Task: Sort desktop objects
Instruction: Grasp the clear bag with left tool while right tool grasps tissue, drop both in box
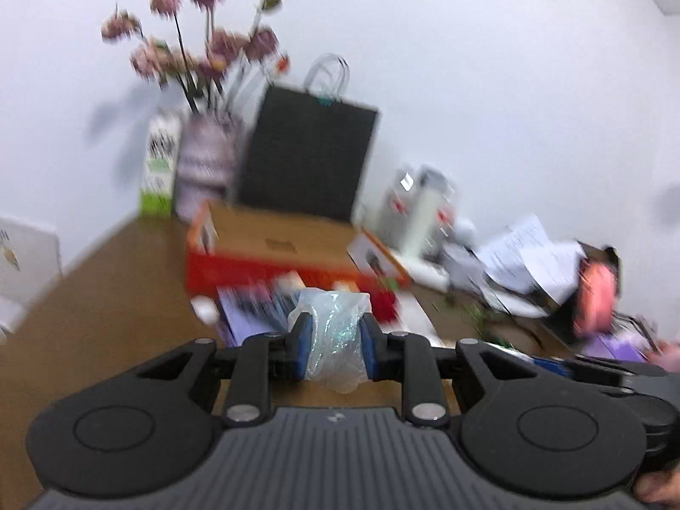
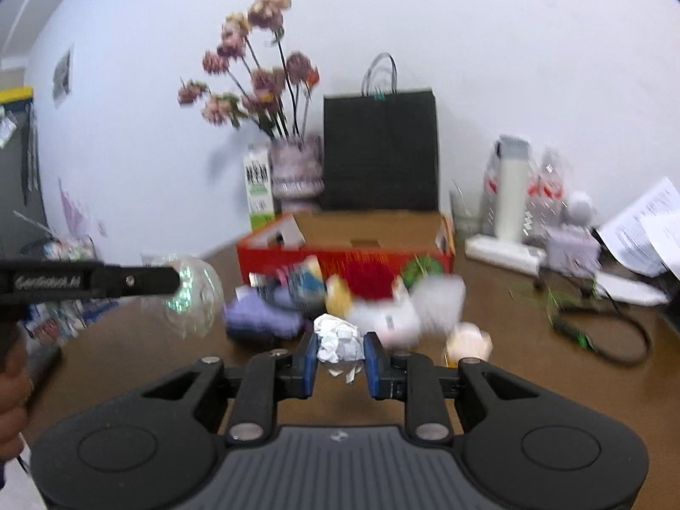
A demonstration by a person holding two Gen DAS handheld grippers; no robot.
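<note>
The left gripper (image 1: 335, 342) is closed on a crumpled clear plastic bag (image 1: 335, 340), held above the brown desk (image 1: 106, 289). The right gripper (image 2: 340, 357) pinches a crumpled white paper ball (image 2: 339, 338) between its blue pads – also off the desk. Behind both, a pile of small objects (image 2: 323, 293) lies in front of the red box (image 2: 340, 255)

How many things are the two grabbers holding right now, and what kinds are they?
Crumpled clear plastic bag, held by the left hand-held gripper: 1
Crumpled white paper ball, held by the right hand-held gripper: 1
Total: 2
</note>
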